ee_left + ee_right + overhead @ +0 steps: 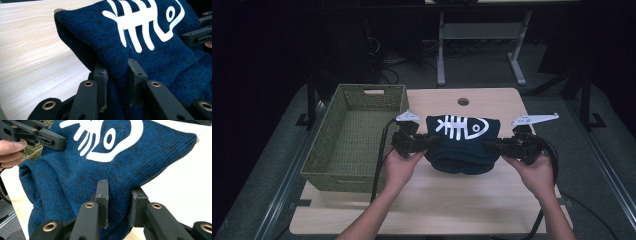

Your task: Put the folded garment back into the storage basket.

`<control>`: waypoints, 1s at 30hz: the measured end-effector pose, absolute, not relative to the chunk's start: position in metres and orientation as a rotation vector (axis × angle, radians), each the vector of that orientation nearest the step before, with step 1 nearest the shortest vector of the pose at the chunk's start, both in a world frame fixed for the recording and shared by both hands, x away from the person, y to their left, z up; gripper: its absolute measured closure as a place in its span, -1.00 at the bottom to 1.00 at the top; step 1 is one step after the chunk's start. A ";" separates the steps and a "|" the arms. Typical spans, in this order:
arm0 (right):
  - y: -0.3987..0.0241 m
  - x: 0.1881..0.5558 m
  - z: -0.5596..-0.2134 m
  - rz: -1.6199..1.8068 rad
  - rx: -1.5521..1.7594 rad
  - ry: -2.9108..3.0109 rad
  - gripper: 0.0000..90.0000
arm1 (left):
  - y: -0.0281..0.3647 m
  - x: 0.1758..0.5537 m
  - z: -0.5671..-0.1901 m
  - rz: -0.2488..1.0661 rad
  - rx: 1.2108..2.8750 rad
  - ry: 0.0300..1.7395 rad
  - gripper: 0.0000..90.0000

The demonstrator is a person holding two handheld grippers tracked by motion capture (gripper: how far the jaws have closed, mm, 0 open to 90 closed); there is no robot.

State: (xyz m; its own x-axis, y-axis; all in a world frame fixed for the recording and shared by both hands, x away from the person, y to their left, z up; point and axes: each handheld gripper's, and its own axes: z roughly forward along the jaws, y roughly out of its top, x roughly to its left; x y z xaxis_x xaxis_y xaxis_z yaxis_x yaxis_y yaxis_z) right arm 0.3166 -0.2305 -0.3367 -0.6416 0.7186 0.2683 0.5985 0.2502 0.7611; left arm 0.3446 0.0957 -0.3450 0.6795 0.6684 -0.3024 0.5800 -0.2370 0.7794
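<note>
A dark blue knitted garment (462, 145) with a white fish-skeleton print hangs folded between my two grippers, just above the wooden table (422, 205). My left gripper (428, 142) is shut on the garment's left edge; in the left gripper view its pads pinch a fold of the blue knit (150, 57). My right gripper (492, 146) is shut on the right edge, and the right gripper view shows the blue knit (75, 182) bunched between its pads. The garment's lower part sags toward the table.
A green woven basket (357, 135) stands empty on the left side of the table, close to my left hand. A round hole (463, 102) marks the table's far edge. Desk legs and cables lie on the dark floor behind.
</note>
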 end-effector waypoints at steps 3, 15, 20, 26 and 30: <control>-0.227 0.317 -0.334 1.352 1.253 2.378 0.62 | 0.101 0.344 -0.342 0.116 1.920 0.976 0.61; -0.214 0.322 -0.325 1.391 1.237 2.397 0.62 | 0.118 0.346 -0.333 0.119 1.911 0.983 0.61; -0.208 0.324 -0.321 1.399 1.228 2.402 0.62 | 0.124 0.346 -0.329 0.125 1.908 0.984 0.61; -0.203 0.326 -0.317 1.413 1.223 2.404 0.62 | 0.128 0.346 -0.326 0.123 1.904 0.990 0.61; -0.200 0.327 -0.316 1.422 1.217 2.408 0.62 | 0.133 0.347 -0.325 0.125 1.905 0.988 0.60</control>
